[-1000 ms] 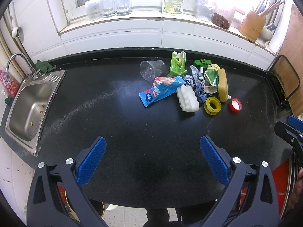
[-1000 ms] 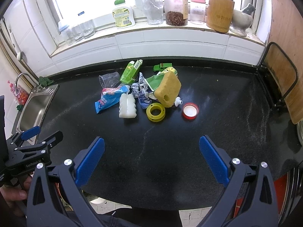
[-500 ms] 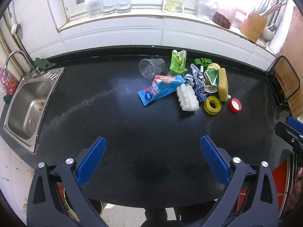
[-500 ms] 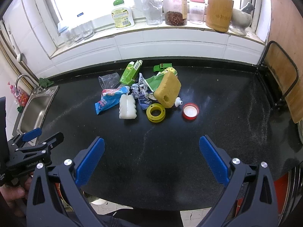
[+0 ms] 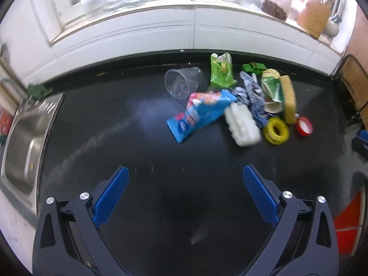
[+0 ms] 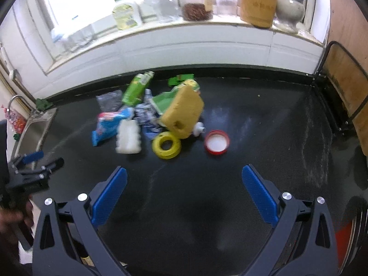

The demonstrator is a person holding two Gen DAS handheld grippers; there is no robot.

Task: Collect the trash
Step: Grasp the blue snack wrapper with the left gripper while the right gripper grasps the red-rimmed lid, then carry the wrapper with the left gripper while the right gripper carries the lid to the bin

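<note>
Trash heap [image 5: 237, 105] clustered on black countertop [image 5: 142, 161], toward rear centre, well apart from both tools. Within heap: blue snack wrapper [image 5: 200, 113], glossy and crinkled, lying flat at left front; clear plastic cup [image 5: 182, 81] on its side just behind wrapper, mouth toward camera; green carton [image 5: 220, 71], creased, torn open at top; white ribbed foam block [image 5: 242, 126] touching wrapper's right end; crumpled blue-white foil [image 5: 251, 94] wedged between block and yellow sponge [image 6: 182, 112], porous, slab-shaped, propped on edge; yellow tape ring [image 6: 166, 145] and red lid [image 6: 216, 142], both flat, round and rigid, at front right, slightly apart from each other. Small green toy car [image 5: 254, 67] behind heap. Left gripper [image 5: 184, 193] and right gripper [image 6: 184, 192] both with blue ribbed pads spread wide, nothing between them, above bare counter short of heap. Steel sink [image 5: 20, 147] at far left; bottles, jars and wooden utensil holder [image 6: 258, 2] along windowsill. No bin identifiable in either view. Probable risks: thin film of wrapper sliding away under closing pads; cup, light and round, rolling off when nudged; lid and ring, low and flat, offering little edge for pinch; sponge toppling once neighbouring pieces shift; overlapping items dragged along together and scattered. Motion blur in both views limiting fine detail.
</note>
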